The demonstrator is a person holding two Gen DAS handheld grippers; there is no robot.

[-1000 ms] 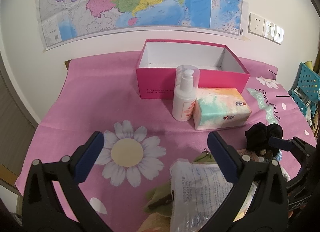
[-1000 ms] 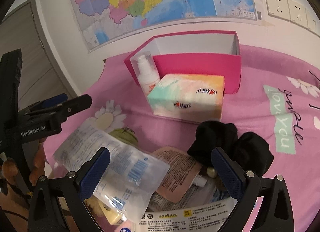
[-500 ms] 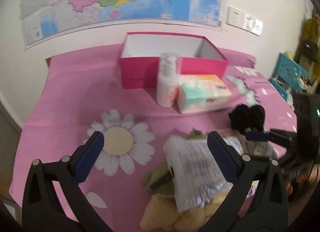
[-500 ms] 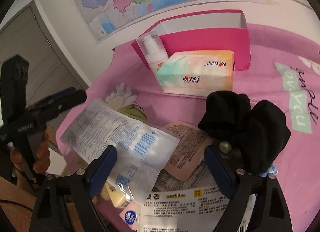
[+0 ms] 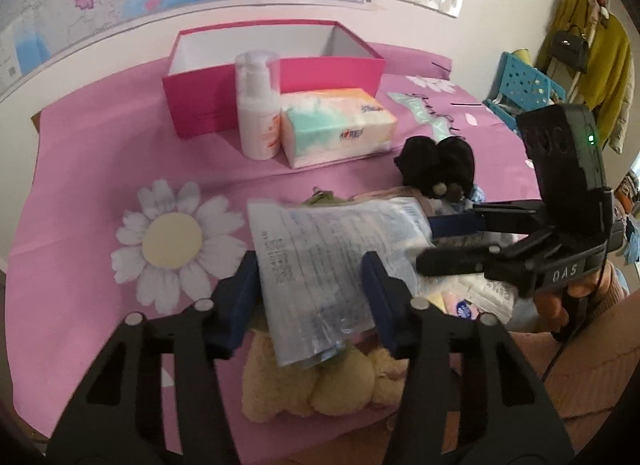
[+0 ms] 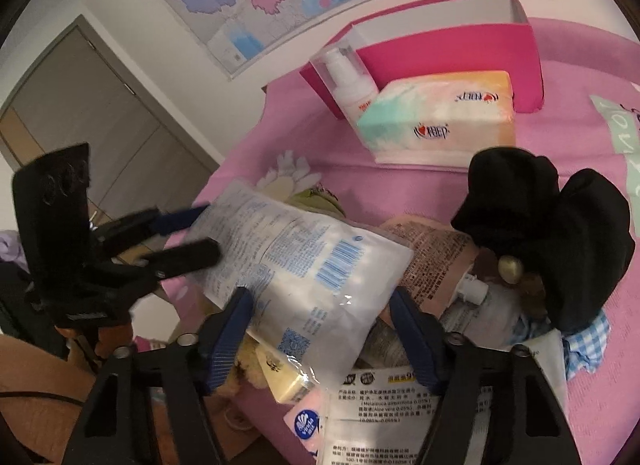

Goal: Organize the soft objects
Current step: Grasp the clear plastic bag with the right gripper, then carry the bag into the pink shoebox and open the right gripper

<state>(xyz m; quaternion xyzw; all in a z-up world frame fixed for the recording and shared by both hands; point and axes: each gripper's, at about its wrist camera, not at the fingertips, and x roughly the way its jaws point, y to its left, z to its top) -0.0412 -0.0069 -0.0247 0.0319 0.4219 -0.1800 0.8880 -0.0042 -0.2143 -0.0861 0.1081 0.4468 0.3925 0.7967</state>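
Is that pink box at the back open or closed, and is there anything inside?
Open: the pink box has no lid on it, and its white inner walls show. What can be seen of the inside looks empty, though the front wall hides its floor.

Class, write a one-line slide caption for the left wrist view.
Both grippers close in on a clear plastic packet atop a pile of soft items, with a pink box waiting behind on the pink cloth.

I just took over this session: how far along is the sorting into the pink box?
Nothing is sorted yet: the pink box looks empty. In hand: left gripper and right gripper have just been closing on opposite ends of the clear plastic packet. Left: that packet, the black soft item, the plush toy and other packets.
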